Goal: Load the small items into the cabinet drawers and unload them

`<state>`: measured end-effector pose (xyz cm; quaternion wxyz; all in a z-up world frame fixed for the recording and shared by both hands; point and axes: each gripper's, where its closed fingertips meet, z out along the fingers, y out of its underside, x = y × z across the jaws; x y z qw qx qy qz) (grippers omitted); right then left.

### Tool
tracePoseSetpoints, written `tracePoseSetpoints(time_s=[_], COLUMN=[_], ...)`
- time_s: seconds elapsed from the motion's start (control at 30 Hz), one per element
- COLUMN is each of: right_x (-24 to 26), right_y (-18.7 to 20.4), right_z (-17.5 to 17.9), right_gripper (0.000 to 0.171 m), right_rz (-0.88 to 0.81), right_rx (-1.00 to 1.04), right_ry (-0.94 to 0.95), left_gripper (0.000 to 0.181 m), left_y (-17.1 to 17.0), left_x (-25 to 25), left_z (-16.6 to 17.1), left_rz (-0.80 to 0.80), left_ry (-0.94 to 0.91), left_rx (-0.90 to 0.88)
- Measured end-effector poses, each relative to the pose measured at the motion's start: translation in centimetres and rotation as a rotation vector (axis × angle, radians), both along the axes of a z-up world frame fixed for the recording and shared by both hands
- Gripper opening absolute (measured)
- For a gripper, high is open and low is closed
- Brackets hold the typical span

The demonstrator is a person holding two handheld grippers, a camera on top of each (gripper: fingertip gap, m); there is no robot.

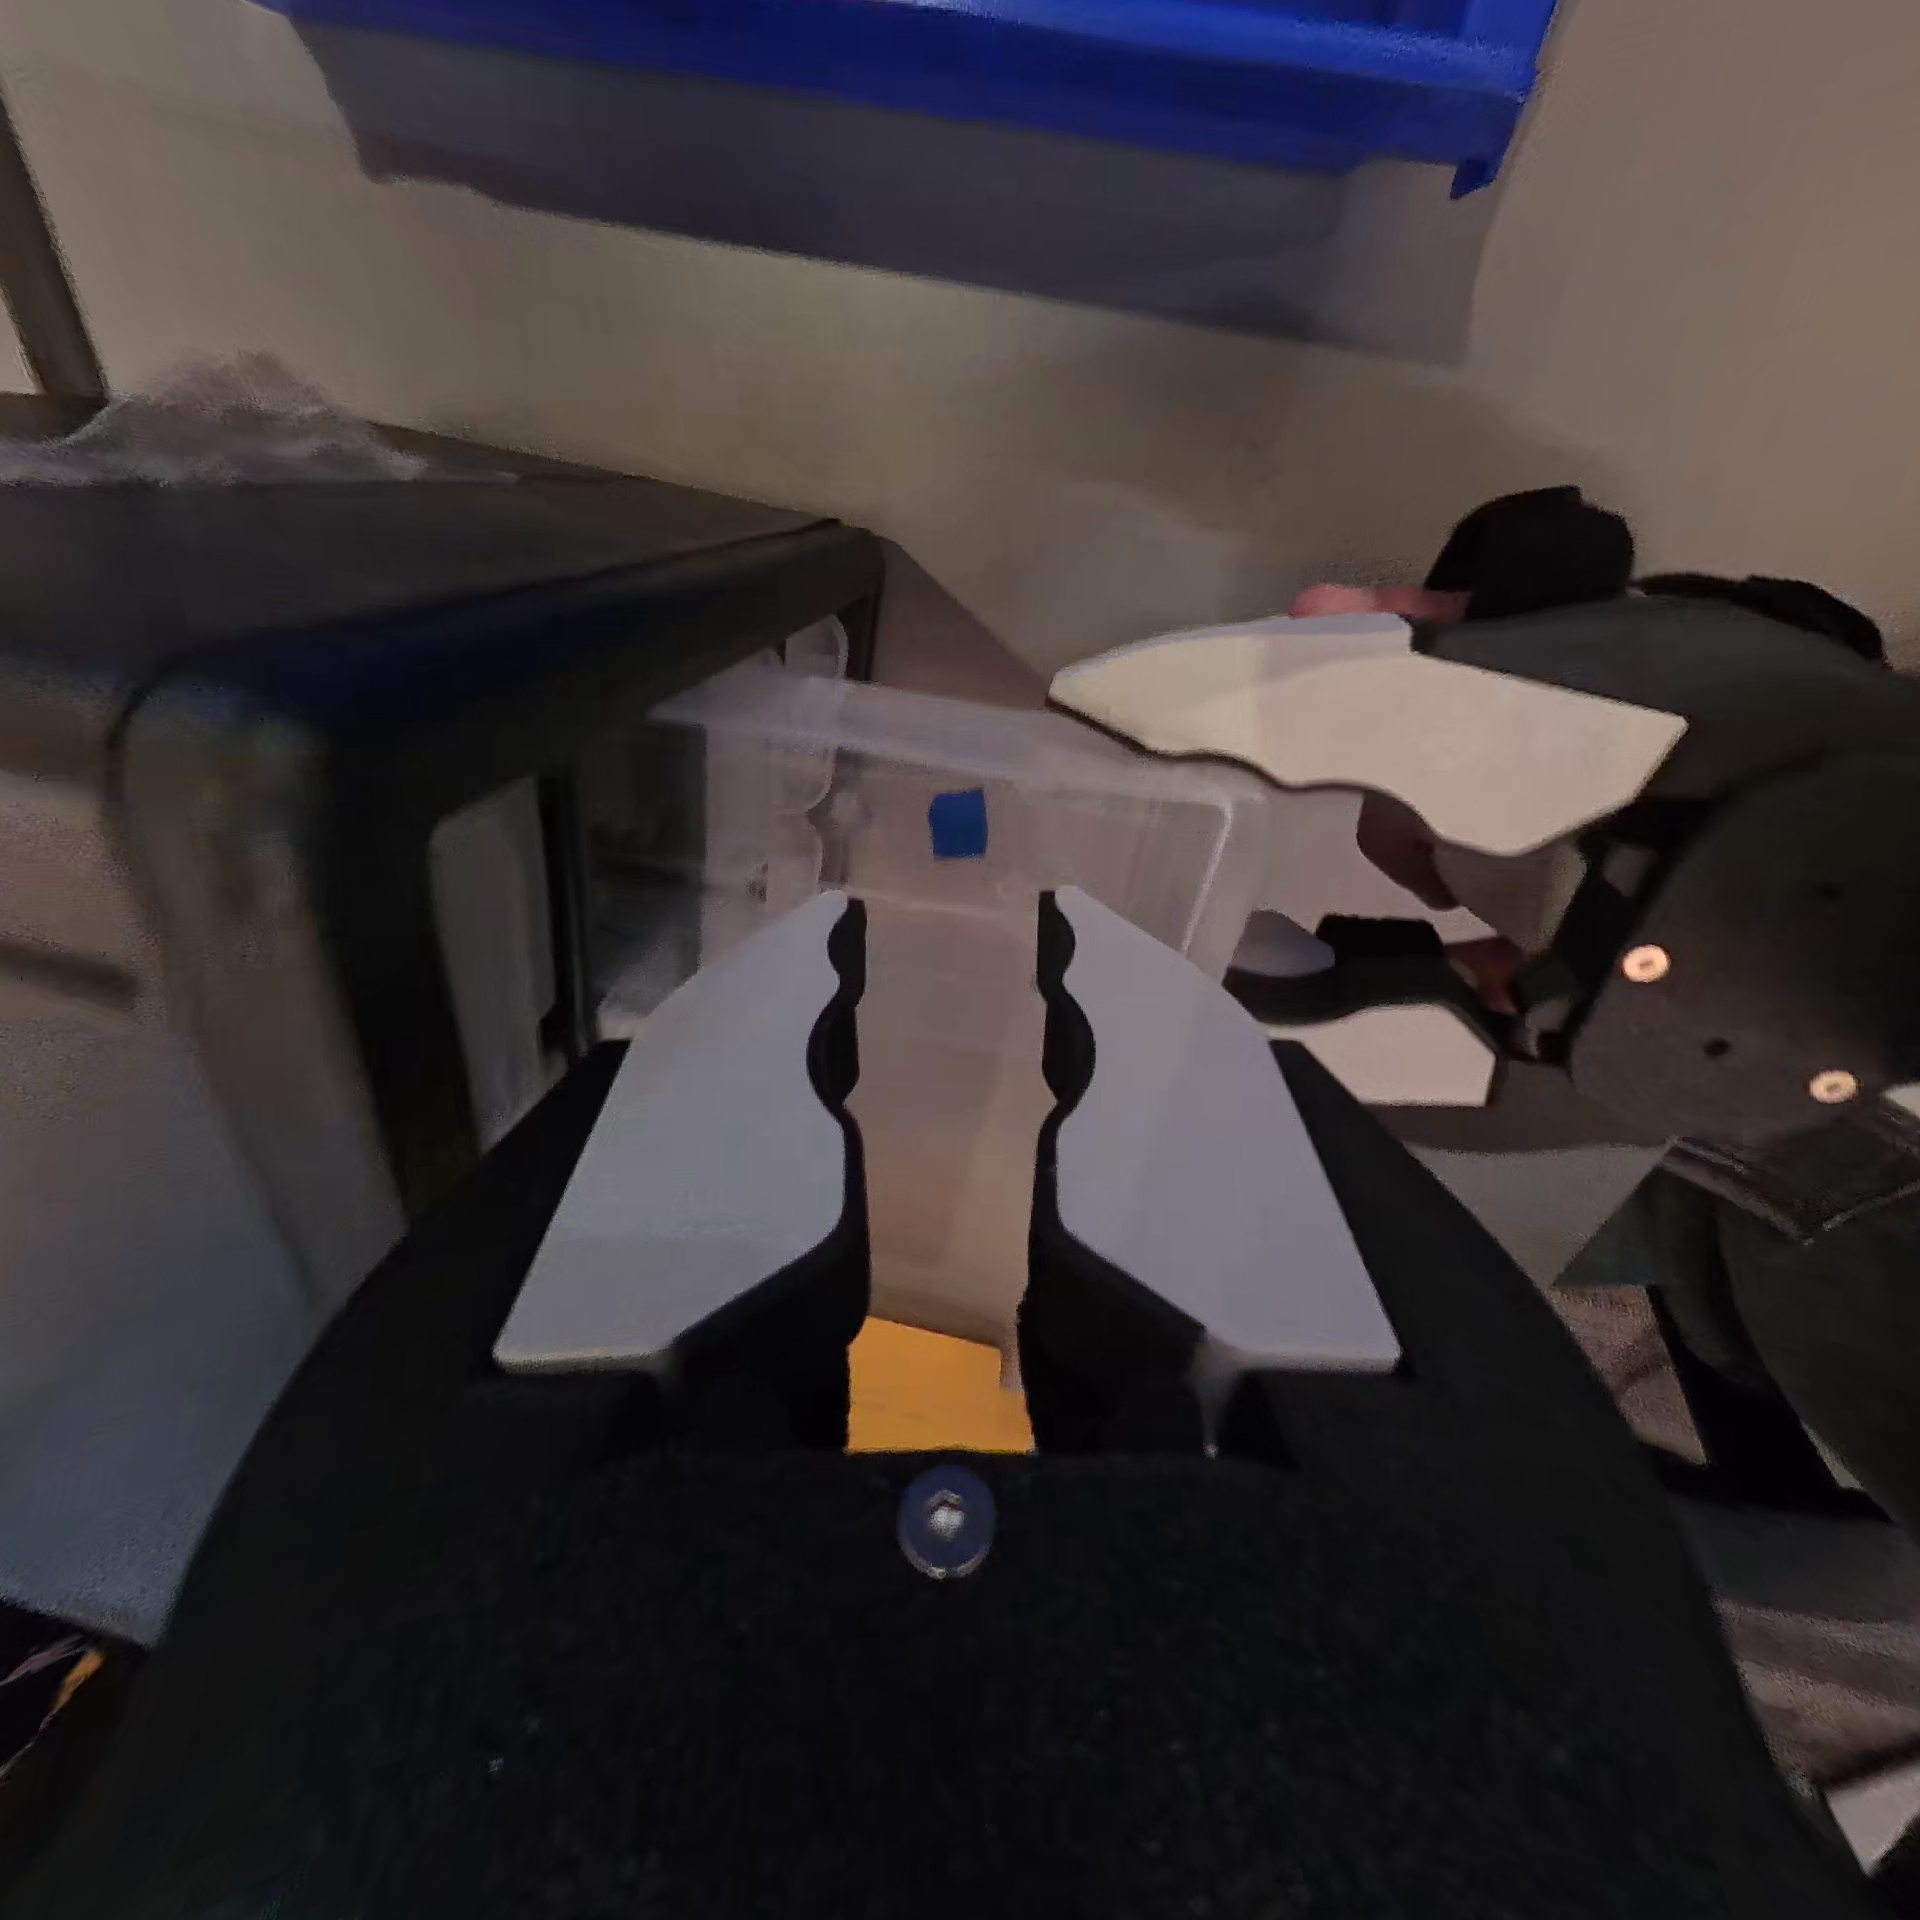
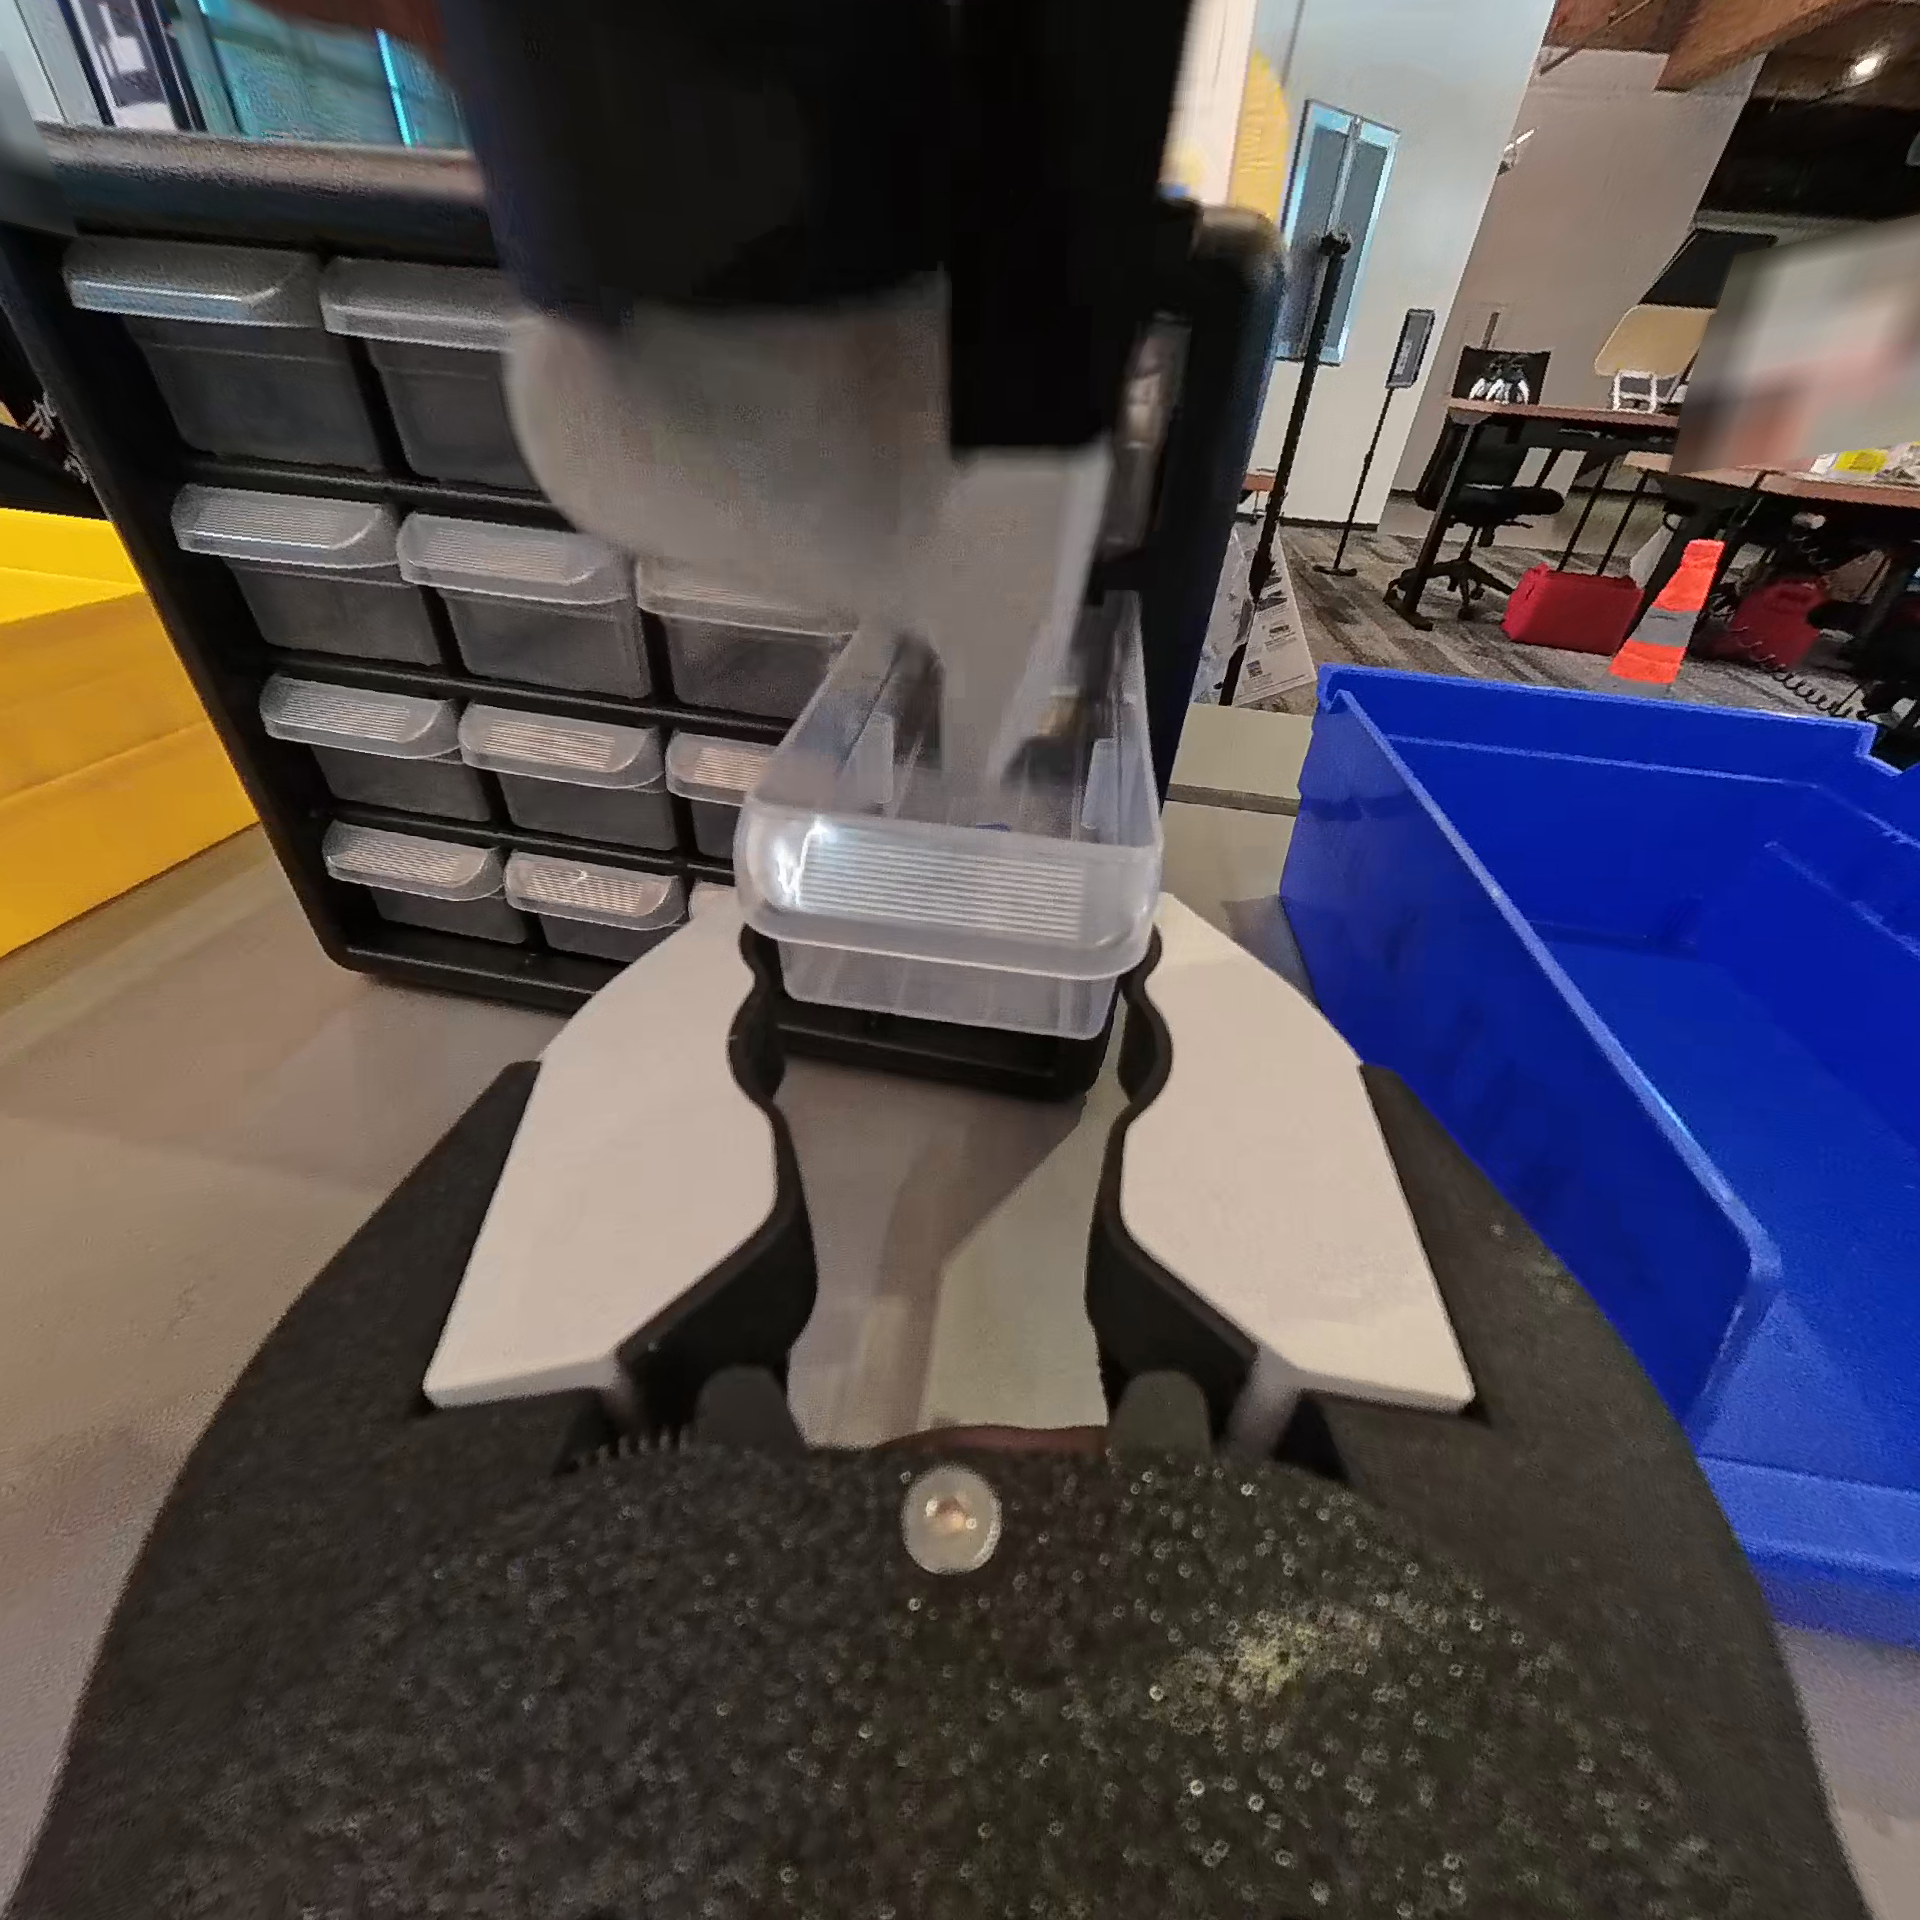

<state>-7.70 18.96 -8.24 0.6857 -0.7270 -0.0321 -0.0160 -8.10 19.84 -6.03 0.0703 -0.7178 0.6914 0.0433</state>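
Note:
A black cabinet [image 2: 343, 623] of several clear drawers stands on the grey table. One clear drawer [image 2: 945, 894] is pulled out of its right column. My right gripper [image 2: 945, 961] is shut on the drawer's front end, one finger on each side. In the left wrist view the drawer [image 1: 1039, 831] holds a small blue item [image 1: 958, 823]. My left gripper [image 1: 951, 920] is open and empty, pointing down just above the drawer. In the right wrist view the left gripper [image 2: 1013, 738] is blurred and reaches into the drawer from above. The right gripper [image 1: 1143, 831] also shows in the left wrist view.
A blue bin [image 2: 1558, 935] stands right of the cabinet and shows in the left wrist view [image 1: 935, 62]. A yellow bin [image 2: 83, 727] stands to the left. A hand [image 1: 1486, 966] holds the right gripper. Office desks and chairs lie far behind. My two grippers' fingertips are within a few centimetres of each other.

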Motion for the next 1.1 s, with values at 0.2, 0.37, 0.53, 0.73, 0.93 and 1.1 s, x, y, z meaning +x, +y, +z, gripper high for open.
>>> tracePoseSetpoints(time_s=[0.2, 0.37, 0.53, 0.73, 0.93, 1.1], right_x=[0.0, 0.0, 0.1, 0.7, 0.7, -0.3], right_y=[0.0, 0.1, 2.1, 3.6, -1.8, 0.1], right_z=[0.0, 0.1, 0.4, 1.0, 0.6, 1.1], right_gripper=[0.063, 0.063, 0.063, 0.069, 0.046, 0.046], right_rz=[0.001, 0.004, -0.014, -0.041, -0.048, -0.013], right_rx=[-0.002, 0.000, -0.017, -0.021, 0.057, 0.015], right_ry=[0.001, 0.006, -0.017, -0.043, 0.005, 0.004], left_gripper=[0.031, 0.029, 0.029, 0.029, 0.029, 0.029], left_y=[-0.2, -3.6, -9.8, -13.1, -12.8, -13.1], left_x=[-4.0, -13.0, -20.2, -21.4, -21.3, -20.3], left_z=[6.4, 3.5, -5.3, -8.2, -8.4, -8.5], left_rz=[0.318, 0.747, 0.929, 0.961, 0.849, 0.834], left_ry=[-0.538, -1.115, -1.133, -1.137, -1.064, -1.085], left_rx=[0.041, -0.065, 0.004, 0.001, 0.166, 0.116])
